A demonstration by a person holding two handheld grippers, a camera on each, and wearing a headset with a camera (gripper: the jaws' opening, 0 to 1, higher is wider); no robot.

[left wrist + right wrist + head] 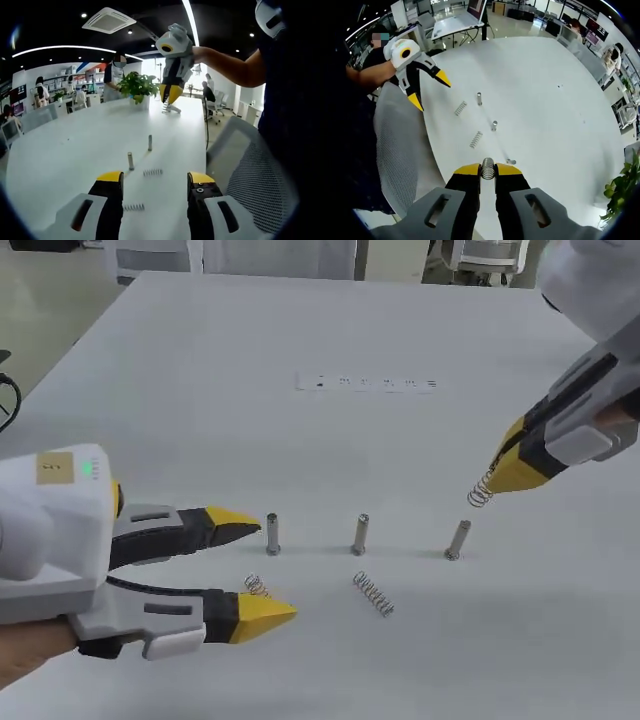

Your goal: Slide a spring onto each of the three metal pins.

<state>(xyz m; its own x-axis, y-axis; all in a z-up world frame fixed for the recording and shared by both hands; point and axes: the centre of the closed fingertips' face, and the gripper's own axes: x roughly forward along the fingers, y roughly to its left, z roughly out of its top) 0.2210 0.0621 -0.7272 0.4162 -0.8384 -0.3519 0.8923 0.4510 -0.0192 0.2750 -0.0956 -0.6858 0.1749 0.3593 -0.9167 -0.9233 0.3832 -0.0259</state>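
Steel pins (pixel 361 534) stand bare, all three, on the worktop (pixel 200 390); right tongs (pixel 497 478) clamp one spring (pixel 480 490) near the end pin (pixel 457 539); left tongs (pixel 278 570) gape beside two loose springs (pixel 373 594).

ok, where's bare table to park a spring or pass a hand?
Widest bare stretch: the table beyond the pin row, left pin to right pin, up to the far edge. Also the near right corner, past the loose spring. Crowded: before the pins, where the open left gripper straddles a second spring.
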